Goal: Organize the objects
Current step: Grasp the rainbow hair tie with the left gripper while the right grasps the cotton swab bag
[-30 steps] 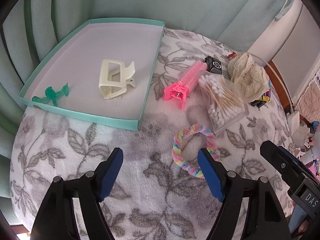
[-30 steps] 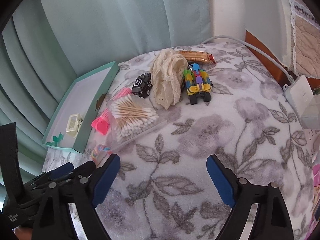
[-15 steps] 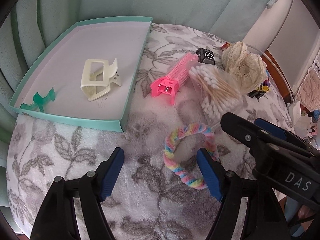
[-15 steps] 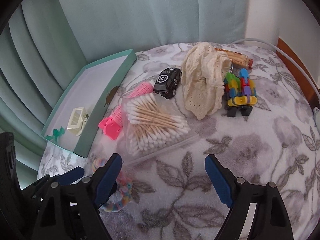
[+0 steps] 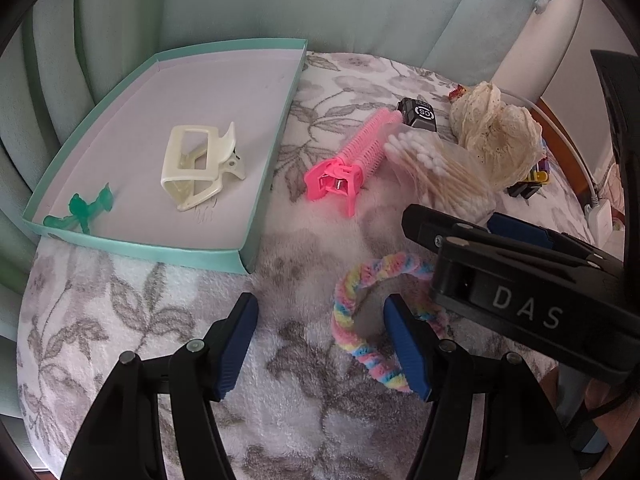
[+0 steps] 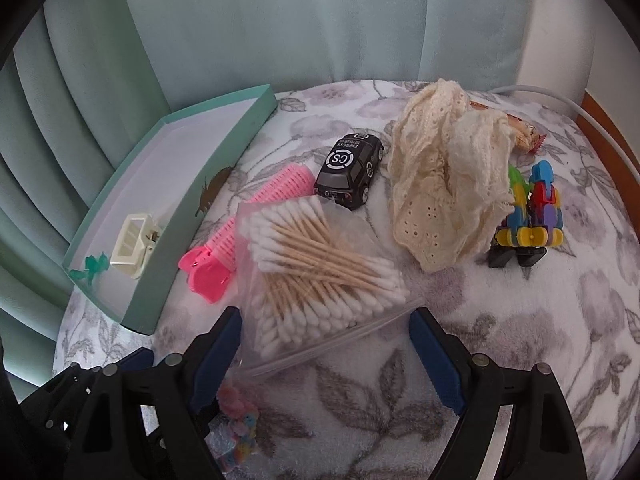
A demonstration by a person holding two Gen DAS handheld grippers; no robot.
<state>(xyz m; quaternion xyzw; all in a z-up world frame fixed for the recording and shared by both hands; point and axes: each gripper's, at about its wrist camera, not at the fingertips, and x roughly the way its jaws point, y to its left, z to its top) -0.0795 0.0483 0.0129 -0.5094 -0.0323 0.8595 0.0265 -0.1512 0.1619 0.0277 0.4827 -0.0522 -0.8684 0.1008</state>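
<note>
A teal tray (image 5: 256, 216) (image 6: 224, 184) on the flowered blanket holds a cream hair claw (image 5: 198, 168) (image 6: 132, 246) and a small green clip (image 5: 86, 208) (image 6: 90, 266). Beside it lie a pink hair roller clip (image 5: 352, 164) (image 6: 236, 232) and a clear bag of cotton swabs (image 6: 320, 276) (image 5: 440, 176). A pastel rainbow scrunchie (image 5: 360, 304) (image 6: 238, 424) lies close by. My left gripper (image 5: 324, 344) is open, its right finger inside the scrunchie's ring. My right gripper (image 6: 324, 354) is open, straddling the near end of the swab bag.
A black toy car (image 6: 352, 170) (image 5: 418, 114), a cream lace cloth (image 6: 444, 188) (image 5: 496, 136), a colourful block toy (image 6: 528, 216) and a wrapped snack (image 6: 524, 136) sit further back. A white cable (image 6: 600, 124) runs along the right edge. Green curtains (image 6: 280, 20) hang behind.
My right gripper has moved left and forward, closing in on the swab bag and crossing into the left wrist view. The left gripper edged slightly toward the scrunchie.
</note>
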